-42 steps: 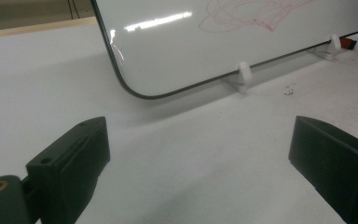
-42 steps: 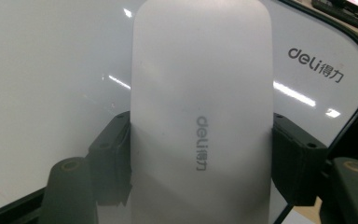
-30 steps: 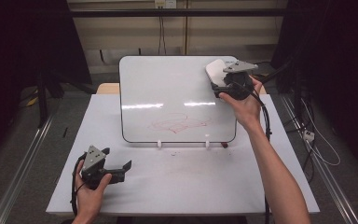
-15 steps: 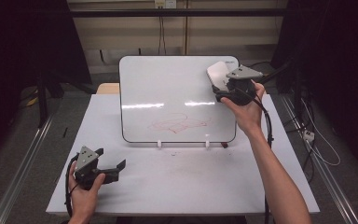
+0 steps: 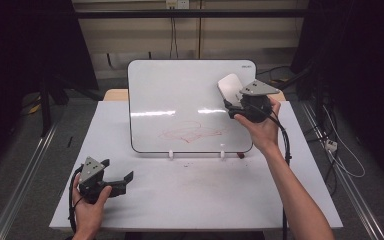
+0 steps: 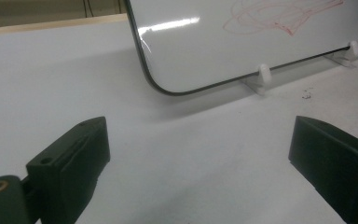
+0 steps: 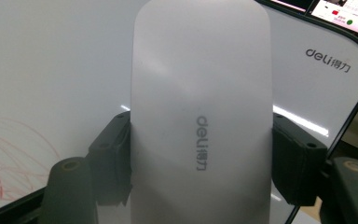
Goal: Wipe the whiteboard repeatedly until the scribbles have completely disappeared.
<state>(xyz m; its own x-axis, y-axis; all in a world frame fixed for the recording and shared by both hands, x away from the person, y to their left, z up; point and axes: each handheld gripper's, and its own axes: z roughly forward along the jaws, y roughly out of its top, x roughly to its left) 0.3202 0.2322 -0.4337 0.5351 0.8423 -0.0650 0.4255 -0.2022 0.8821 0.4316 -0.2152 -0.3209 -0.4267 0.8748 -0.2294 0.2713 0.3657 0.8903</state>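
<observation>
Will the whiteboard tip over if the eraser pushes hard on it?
Maybe. The whiteboard stands leaning on two small white feet, so a hard push from the eraser could rock it. It looks stiff, and its glossy face is likely slippery.

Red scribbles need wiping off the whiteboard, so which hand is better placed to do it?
The right. Its tongs are shut on the white eraser, held at the whiteboard just above the red scribble. The left tongs are open and low near the table's front edge.
</observation>
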